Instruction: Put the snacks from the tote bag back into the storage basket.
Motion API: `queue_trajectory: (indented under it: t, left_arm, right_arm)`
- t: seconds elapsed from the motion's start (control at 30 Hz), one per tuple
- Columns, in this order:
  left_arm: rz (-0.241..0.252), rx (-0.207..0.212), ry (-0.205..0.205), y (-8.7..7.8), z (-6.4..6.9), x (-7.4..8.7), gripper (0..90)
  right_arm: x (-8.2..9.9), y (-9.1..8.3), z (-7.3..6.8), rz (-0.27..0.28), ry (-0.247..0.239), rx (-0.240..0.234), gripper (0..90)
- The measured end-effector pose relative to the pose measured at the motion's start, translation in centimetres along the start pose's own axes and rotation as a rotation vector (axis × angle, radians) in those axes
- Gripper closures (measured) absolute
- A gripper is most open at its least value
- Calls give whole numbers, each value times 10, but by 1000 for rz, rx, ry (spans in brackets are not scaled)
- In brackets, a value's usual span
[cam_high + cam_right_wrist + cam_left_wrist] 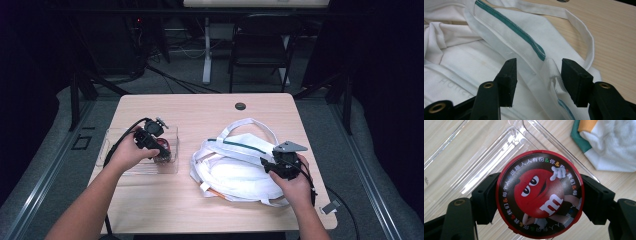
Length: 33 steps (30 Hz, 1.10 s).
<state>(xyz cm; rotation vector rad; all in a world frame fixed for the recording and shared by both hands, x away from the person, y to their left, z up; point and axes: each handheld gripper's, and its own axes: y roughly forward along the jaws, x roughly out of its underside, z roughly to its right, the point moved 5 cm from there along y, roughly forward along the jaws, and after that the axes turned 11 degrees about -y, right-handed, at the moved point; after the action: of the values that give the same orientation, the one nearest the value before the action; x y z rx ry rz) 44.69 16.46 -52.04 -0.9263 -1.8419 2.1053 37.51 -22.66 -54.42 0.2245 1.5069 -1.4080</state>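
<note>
A round red tin (539, 193) with a red candy character on its lid sits between the jaws of my left gripper (539, 200), which is shut on its sides. In the high view that gripper (159, 150) holds the tin (163, 148) over a clear plastic tray (120, 167) at the table's left. A white cloth bag (235, 172) with a green trim stripe (511, 26) and long handles lies at the right. My right gripper (270, 165) rests over the bag's right edge. Its jaws stand open around a fold of the rim (537, 72), not pinching it.
The light wooden table (200, 110) has a dark cable hole (240, 106) near its far edge. A chair and a desk leg stand beyond the table. A corner of the bag (609, 142) with green and orange trim lies near the tray.
</note>
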Motion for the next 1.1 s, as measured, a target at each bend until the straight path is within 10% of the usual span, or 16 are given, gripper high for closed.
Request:
queue_trajectory:
  t: [1.1]
  left_arm:
    - [-29,-3,-64,20,4,-1,255]
  right_arm:
    - [-1,0,0,9,2,-4,471]
